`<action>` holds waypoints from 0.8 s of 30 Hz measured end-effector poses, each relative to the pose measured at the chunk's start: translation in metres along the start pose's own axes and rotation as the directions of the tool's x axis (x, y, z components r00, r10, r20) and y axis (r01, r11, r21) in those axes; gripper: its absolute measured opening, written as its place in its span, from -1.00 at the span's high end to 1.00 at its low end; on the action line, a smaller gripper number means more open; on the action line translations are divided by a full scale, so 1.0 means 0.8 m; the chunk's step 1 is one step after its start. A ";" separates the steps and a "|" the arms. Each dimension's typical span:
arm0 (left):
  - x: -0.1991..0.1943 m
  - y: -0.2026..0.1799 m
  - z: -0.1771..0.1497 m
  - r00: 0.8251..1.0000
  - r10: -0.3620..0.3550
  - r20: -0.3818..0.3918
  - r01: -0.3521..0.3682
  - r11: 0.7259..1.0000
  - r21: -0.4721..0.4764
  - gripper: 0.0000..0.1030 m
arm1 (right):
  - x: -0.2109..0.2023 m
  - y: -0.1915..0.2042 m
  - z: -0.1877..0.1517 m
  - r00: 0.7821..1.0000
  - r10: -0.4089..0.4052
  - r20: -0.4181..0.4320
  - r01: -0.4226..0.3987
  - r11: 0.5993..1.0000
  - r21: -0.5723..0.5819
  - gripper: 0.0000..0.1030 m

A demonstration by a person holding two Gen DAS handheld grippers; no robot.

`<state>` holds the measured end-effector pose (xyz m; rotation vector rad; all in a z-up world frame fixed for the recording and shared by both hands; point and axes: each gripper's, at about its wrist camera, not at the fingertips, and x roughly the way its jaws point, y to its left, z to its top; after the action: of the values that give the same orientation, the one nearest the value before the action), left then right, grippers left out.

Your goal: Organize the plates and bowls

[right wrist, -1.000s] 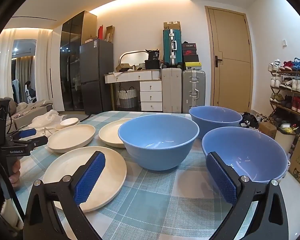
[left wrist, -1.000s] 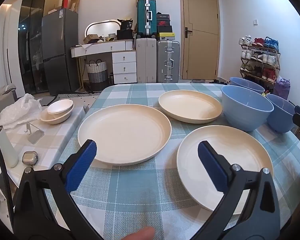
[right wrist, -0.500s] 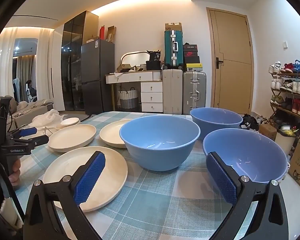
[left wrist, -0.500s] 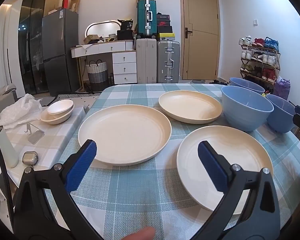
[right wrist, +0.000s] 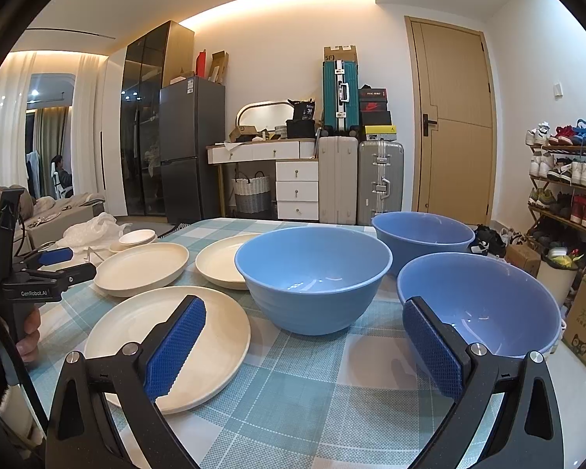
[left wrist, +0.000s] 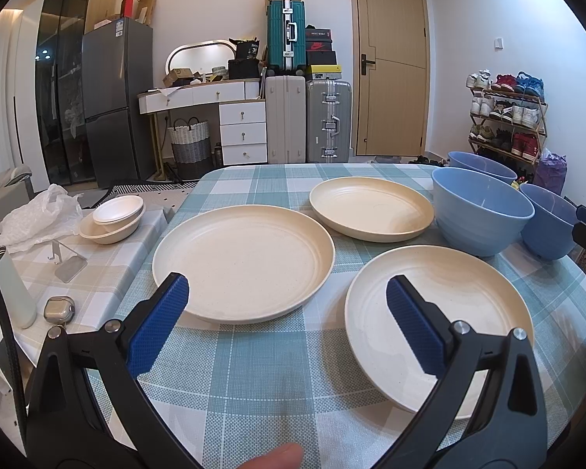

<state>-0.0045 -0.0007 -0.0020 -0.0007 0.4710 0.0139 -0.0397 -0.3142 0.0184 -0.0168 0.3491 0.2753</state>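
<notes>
Nothing on the counter has shifted: left gripper and right gripper stay spread and empty, plates at ten o'clock unstacked, so organizing looks unstarted.

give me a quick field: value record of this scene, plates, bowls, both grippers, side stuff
surface: table with teal checked cloth
plates: three cream plates, none stacked: near plate, left plate, far plate
bowls: three blue bowls, upright, empty: middle bowl, near bowl, far bowl
left gripper: open, holding nothing, above the cloth before the plates
right gripper: open, holding nothing, facing the bowls
side surface: small white bowls nested, plastic bag
progress: nothing stacked yet
</notes>
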 end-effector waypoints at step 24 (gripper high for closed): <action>0.000 -0.001 0.000 1.000 0.001 0.002 -0.001 1.000 0.001 -0.96 | 0.004 -0.001 -0.001 1.000 0.001 0.002 -0.001 1.000 -0.004 -1.00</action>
<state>-0.0045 -0.0014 -0.0024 0.0005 0.4687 0.0151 -0.0371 -0.3139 0.0165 -0.0199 0.3467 0.2768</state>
